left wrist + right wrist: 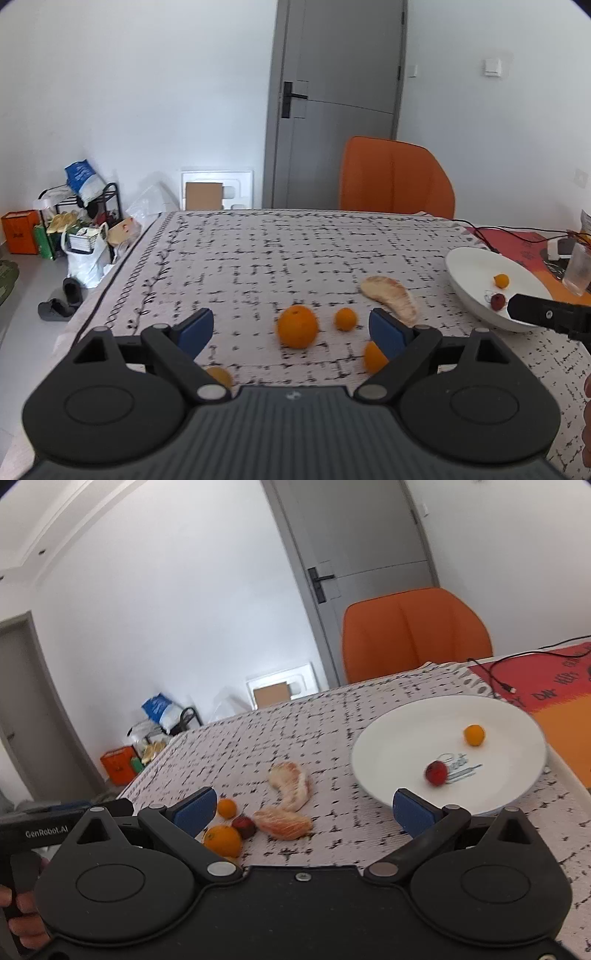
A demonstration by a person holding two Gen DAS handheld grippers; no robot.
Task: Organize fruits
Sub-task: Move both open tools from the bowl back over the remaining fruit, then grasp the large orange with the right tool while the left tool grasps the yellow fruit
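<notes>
Both grippers are sitting wide open, holding nothing: left gripper and right gripper hovering over the counter. White plate is carrying a small orange and what's maybe a cherry. Big orange and pomelo segments are lying loose beside it.

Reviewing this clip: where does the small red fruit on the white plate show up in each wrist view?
Left wrist view: the red fruit sits at the far right, on the near part of the white plate, beside the tip of the other claw.
Right wrist view: right of centre, near the plate's middle, above the right claw.
Shared landmark: the small orange fruit on the same plate, and the orange chair behind the table.
</notes>
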